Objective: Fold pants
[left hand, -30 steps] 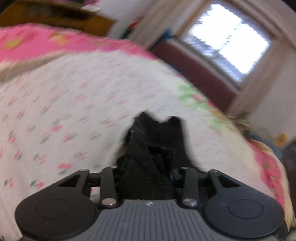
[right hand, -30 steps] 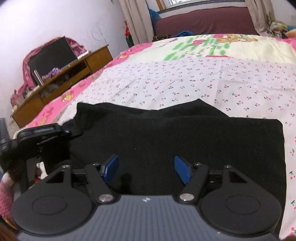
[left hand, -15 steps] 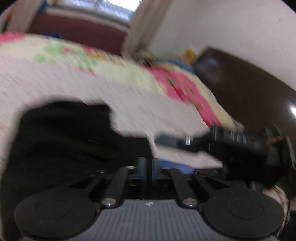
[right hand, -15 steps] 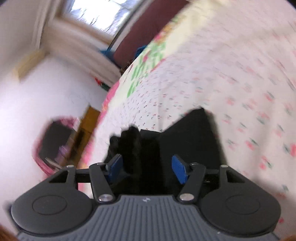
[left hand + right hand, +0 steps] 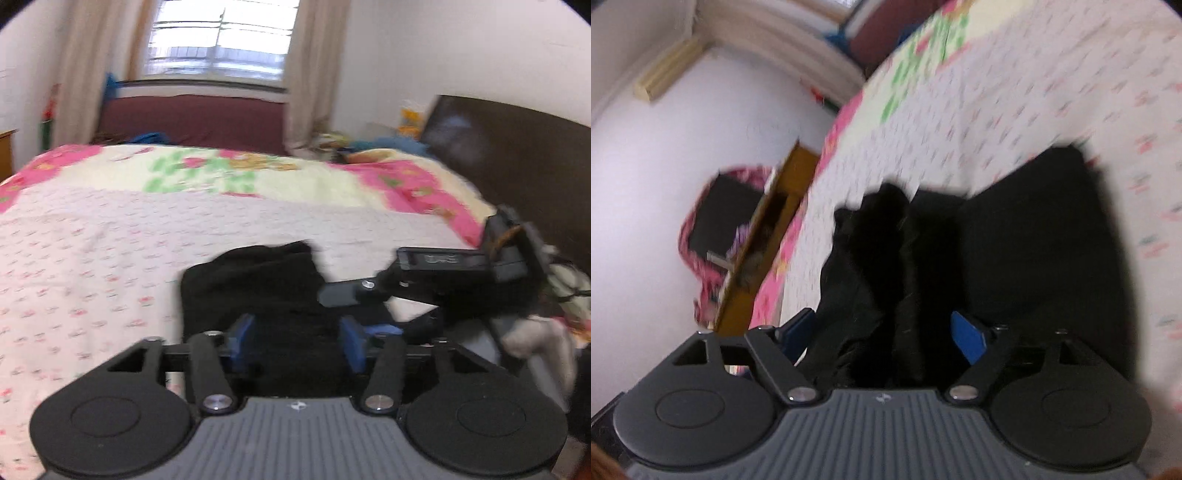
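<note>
The black pants [image 5: 255, 280] lie folded on the floral bedspread [image 5: 92, 258]. In the left wrist view my left gripper [image 5: 295, 339] is open over the near edge of the pants, blue pads apart. The right gripper's body [image 5: 436, 273] reaches in from the right, just beyond the pants. In the right wrist view my right gripper [image 5: 886, 336] is open, and a bunched fold of the black pants [image 5: 871, 266] stands between its blue pads; whether it touches them I cannot tell. The flat part of the pants [image 5: 1034, 240] lies to the right.
A dark headboard [image 5: 517, 155] stands at the right of the bed. A window with curtains [image 5: 221, 40] is at the far end. A wooden cabinet [image 5: 764, 236] with a dark screen [image 5: 716, 214] stands beside the bed on the left.
My left gripper was shut on a bunch of black cloth, then opened and swung round over the pants. My right gripper stayed open and tilted, with a fold of cloth now between its pads.
</note>
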Available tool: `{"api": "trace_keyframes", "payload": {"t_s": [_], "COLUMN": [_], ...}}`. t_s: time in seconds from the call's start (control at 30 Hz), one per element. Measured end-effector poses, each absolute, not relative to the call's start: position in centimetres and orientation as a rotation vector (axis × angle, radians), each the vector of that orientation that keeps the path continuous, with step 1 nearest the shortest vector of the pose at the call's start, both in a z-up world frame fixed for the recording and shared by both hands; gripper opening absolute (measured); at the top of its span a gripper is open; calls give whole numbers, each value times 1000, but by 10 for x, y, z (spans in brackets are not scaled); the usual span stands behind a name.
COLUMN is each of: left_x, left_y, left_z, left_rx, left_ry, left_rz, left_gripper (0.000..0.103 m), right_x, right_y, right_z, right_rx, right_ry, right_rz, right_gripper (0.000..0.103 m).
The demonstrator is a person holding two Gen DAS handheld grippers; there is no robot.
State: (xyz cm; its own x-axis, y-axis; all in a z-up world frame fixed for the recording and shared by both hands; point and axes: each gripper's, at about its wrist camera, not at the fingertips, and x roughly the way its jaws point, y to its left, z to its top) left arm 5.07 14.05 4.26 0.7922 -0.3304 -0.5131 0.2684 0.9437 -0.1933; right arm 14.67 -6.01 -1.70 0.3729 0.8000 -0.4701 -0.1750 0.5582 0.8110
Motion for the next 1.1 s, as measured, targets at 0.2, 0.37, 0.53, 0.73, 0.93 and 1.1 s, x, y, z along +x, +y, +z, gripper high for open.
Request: {"api": "trace_keyframes", "payload": {"t_s": [0.2, 0.37, 0.53, 0.73, 0.93, 1.1], "left_x": [76, 70, 71, 90, 95, 89], "left_y": [144, 134, 96, 42, 28, 34], "left_z": [10, 28, 45, 12, 3, 9], "left_rx": [-108, -147, -96, 19, 90, 66], "left_ry": [645, 597, 553, 662, 672, 655], "left_rz": [-257, -335, -446, -507, -509, -520], "left_gripper": [69, 69, 72, 74, 77, 77], "right_x": [153, 135, 125, 127, 130, 123], "right_y": [-24, -69, -114, -151, -155, -164], "right_z": [-11, 23, 26, -25, -35, -30], "right_rx": [609, 697, 713, 726, 739, 759], "right_ry": [1022, 911, 856, 946, 959, 952], "right_rz": [630, 695, 623, 426, 408, 390], "right_gripper": [29, 19, 19, 19, 20, 24]}}
